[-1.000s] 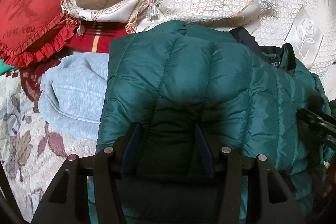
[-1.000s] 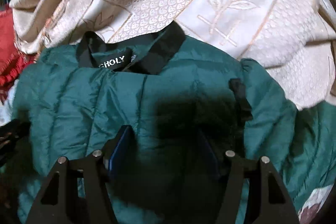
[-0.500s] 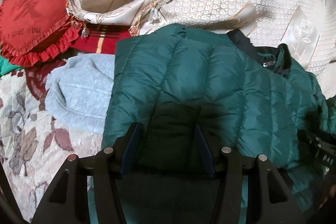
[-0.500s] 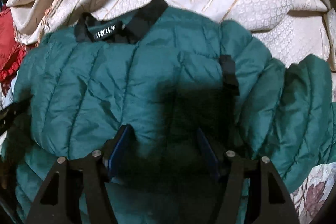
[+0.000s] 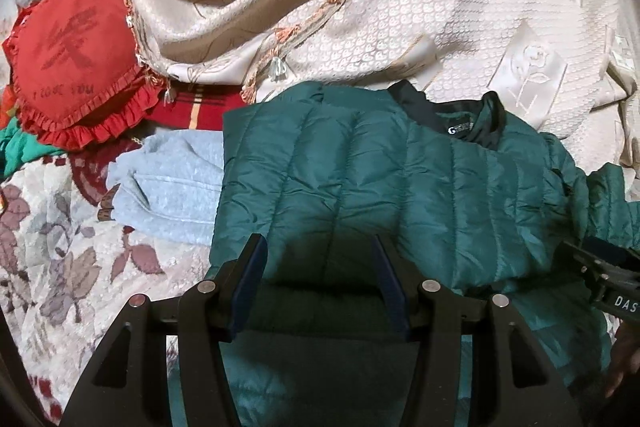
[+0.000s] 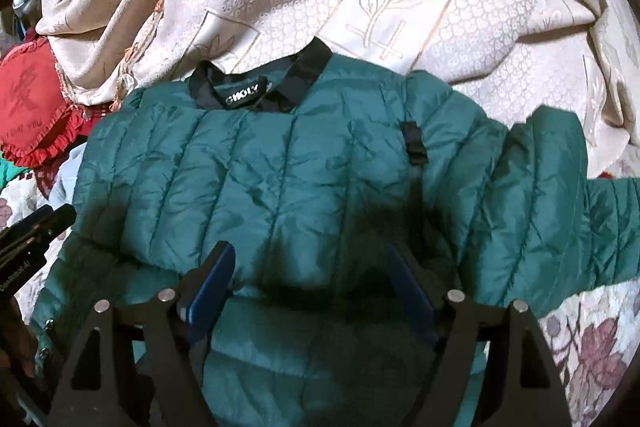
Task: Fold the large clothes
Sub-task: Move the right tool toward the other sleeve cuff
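A dark green quilted jacket (image 5: 400, 187) lies on the bed, its lower part folded up over the body and its black collar (image 6: 260, 83) at the far side. One sleeve (image 6: 560, 207) stretches out to the right. My left gripper (image 5: 318, 247) hovers above the jacket's folded near edge; its jaws stand apart and grip nothing. My right gripper (image 6: 308, 255) hangs over the jacket's middle with its jaws opening, the fabric below them and not pinched. Each gripper shows at the edge of the other's view: the right gripper (image 5: 600, 267) and the left gripper (image 6: 36, 231).
A cream embossed blanket (image 5: 400, 7) is bunched behind the jacket. A pale grey-blue sweater (image 5: 172, 187) lies left of it, with a red frilled heart cushion (image 5: 72, 67) further left. The floral bedspread (image 5: 60, 267) shows at the near left and the near right.
Both grippers have drawn back and upward from the jacket, so more of it shows. The right jaws have spread wider. The jacket stays lying folded.
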A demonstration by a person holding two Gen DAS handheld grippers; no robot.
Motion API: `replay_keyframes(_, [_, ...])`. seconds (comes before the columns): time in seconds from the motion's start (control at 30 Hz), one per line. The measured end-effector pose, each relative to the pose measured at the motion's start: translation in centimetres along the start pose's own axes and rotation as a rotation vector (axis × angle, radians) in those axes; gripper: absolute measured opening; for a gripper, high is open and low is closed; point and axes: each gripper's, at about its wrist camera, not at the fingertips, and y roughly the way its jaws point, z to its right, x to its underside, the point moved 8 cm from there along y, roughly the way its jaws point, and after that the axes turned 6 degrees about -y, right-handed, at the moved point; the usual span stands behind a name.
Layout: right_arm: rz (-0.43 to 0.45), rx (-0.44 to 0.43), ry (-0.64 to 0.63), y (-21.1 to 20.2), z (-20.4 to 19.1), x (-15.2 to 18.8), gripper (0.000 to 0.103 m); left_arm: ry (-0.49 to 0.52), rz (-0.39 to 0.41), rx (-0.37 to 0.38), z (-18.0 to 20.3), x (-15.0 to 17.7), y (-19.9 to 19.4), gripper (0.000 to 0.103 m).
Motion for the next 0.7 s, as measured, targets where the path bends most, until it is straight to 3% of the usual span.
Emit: replay_keyframes(0.7, [0.018,-0.008,-0.012,-6.0,-0.4,3.1,0.084,0.021,0.039,0.038,2.5,2.0,-6.0,0.036])
